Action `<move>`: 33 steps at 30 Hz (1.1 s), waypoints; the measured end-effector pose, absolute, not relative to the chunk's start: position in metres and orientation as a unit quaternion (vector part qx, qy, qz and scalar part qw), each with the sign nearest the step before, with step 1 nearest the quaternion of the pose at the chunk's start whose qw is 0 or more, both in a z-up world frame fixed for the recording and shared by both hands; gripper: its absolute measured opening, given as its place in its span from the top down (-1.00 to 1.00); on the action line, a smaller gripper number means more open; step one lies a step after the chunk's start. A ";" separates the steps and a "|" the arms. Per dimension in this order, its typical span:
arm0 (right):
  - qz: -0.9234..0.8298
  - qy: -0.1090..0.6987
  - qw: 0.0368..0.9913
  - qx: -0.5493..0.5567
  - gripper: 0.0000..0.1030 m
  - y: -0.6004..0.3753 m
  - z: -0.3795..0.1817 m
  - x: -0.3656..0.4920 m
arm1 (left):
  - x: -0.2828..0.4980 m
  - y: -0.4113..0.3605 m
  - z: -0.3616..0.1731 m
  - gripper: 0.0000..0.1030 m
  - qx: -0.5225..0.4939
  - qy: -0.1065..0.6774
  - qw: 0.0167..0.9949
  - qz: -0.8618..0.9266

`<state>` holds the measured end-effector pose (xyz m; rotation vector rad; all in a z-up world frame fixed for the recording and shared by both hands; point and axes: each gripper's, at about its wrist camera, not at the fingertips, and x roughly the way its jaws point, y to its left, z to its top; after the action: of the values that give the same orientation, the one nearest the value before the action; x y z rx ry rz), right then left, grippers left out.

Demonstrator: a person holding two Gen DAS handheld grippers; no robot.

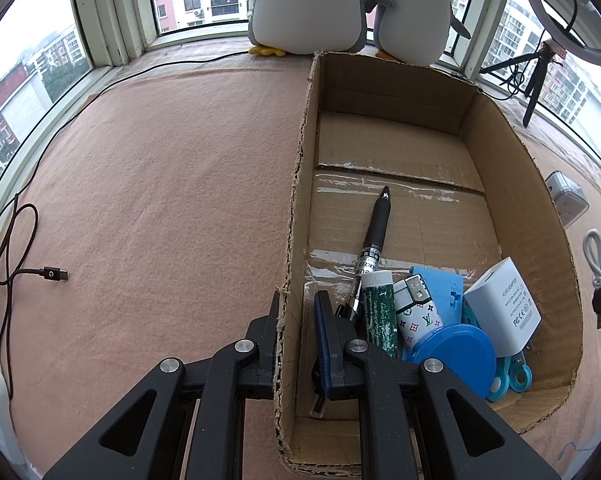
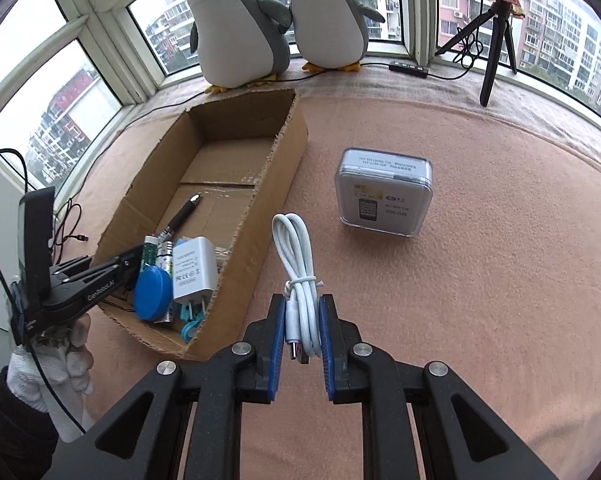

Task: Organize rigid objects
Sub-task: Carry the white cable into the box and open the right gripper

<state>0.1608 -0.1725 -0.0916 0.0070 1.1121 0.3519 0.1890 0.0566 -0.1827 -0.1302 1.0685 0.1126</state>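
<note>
A cardboard box (image 1: 516, 184) lies open on the pink cloth. My left gripper (image 1: 298, 304) is shut on its left wall, one finger outside and the blue pad inside. In the box are a black pen (image 1: 376, 232), a green tube (image 1: 378, 312), a patterned lighter (image 1: 416, 312), a blue round lid (image 1: 460, 352) and a white charger (image 1: 500, 308). My right gripper (image 2: 300, 320) is shut on a coiled white USB cable (image 2: 294, 248), held just right of the box (image 2: 276, 176), above the cloth. The left gripper (image 2: 134, 258) shows at the box's near corner, held by a white-gloved hand (image 2: 64, 364).
A clear plastic case (image 2: 384, 196) sits on the cloth to the right of the box. Two plush penguins (image 2: 236, 28) stand at the window behind it, with a tripod (image 2: 496, 40) at the back right. A black cable (image 1: 48, 274) lies on the left.
</note>
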 end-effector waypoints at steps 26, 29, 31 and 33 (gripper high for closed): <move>0.236 0.515 0.824 -0.009 0.71 -0.077 -0.089 0.159 | 0.190 0.057 -0.184 0.74 -0.065 0.508 0.858 0.047; 0.236 0.521 0.820 -0.009 0.71 -0.073 -0.095 0.162 | 0.191 0.058 -0.184 0.74 -0.066 0.508 0.858 0.046; 0.236 0.525 0.817 -0.009 0.71 -0.071 -0.099 0.163 | 0.191 0.059 -0.184 0.74 -0.066 0.508 0.858 0.045; 0.234 0.529 0.816 -0.010 0.71 -0.069 -0.102 0.165 | 0.191 0.059 -0.184 0.74 -0.067 0.508 0.858 0.044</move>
<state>0.1648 -0.0688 -0.1021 -0.0215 1.1275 0.5000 0.1912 0.0591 -0.1839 -0.1401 1.0669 0.0934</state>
